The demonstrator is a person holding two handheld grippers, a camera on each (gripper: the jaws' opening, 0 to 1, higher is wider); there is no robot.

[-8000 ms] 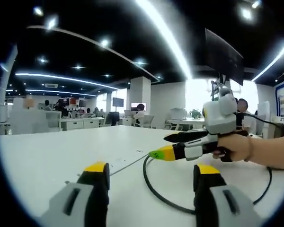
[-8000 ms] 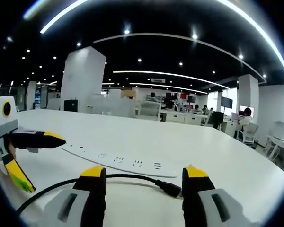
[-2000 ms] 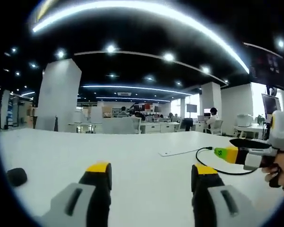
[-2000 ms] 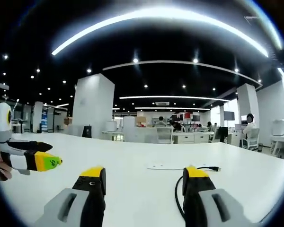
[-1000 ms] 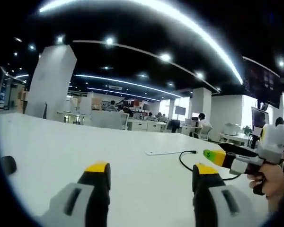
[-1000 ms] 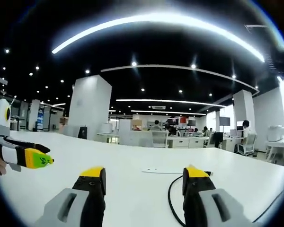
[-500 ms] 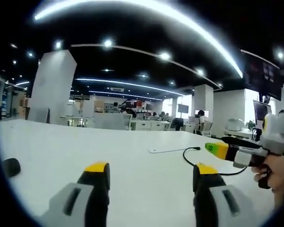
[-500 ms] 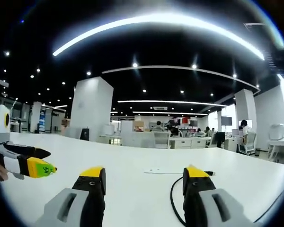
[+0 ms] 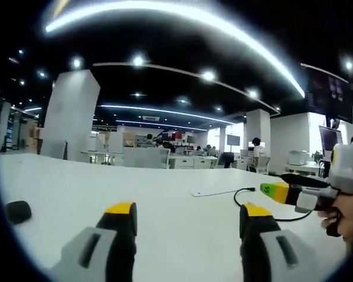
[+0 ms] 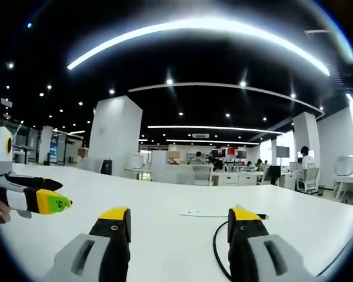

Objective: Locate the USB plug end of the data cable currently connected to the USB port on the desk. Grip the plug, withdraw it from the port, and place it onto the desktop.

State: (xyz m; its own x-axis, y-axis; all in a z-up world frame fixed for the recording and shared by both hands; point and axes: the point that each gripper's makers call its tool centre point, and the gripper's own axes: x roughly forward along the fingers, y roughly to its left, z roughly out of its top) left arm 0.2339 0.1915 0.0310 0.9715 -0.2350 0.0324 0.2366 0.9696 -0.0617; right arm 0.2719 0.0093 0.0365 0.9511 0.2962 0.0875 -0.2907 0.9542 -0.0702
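Both views are moderately bright below and dark above. Light comes from a curved ceiling light strip (image 9: pixel 165 13) and recessed spotlights (image 10: pixel 169 81); the strip glares white. The white bench (image 9: pixel 165 205) reflects evenly with faint shadows. Fisheye distortion bends the edges; distant background is soft.

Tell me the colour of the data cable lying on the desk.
Black; the data cable shows best in the left gripper view, curving across the white desk.

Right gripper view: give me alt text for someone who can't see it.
The right gripper, jaws open and empty, points across a white desk toward a flat white power strip, a black cable curving beside its right jaw. The left gripper enters at left.
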